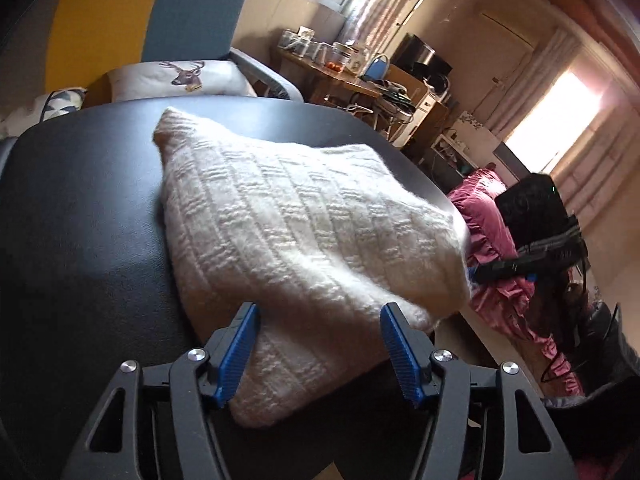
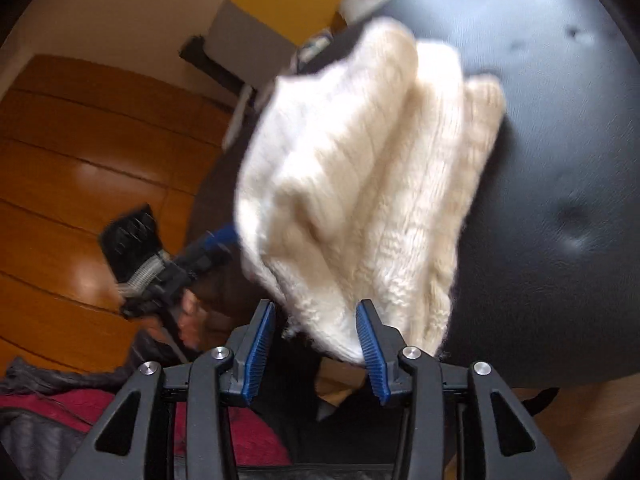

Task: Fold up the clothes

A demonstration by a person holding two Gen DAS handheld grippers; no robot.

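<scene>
while the cream knit sweater (image 1: 304, 224) lies folded in a thick stack on the black table (image 1: 80, 216), both grippers sit at its near edge.

left gripper (image 1: 319, 354): blue-padded fingers (image 1: 236, 354) stand apart, near corner of the sweater lies between them. left pad touches the knit's edge, right pad stands clear of it, so no clamp visible. that corner overhangs the table's near edge a bit.

right gripper (image 2: 316, 350): fingers (image 2: 370, 350) part open, narrower gap than the left. end of the folded stack (image 2: 360, 184) hangs between them; right pad touches the knit, left pad has a gap. not pinched as far as i can tell. view is motion-blurred, so contact is hard to call. three rolled layers of the fold show from this side.

right wrist view also catches the left gripper (image 2: 168, 268) at the sweater's left edge, a hand (image 2: 192, 312) just behind it, wood floor (image 2: 80, 140) below.

left wrist view catches the right gripper (image 1: 536, 236) past the sweater's far right corner, over a pink ruffled fabric (image 1: 492, 280).

background: yellow and blue chair (image 1: 148, 12) behind the table with a deer-print cushion (image 1: 180, 78), cluttered wooden desk (image 1: 344, 76) by the window.
</scene>
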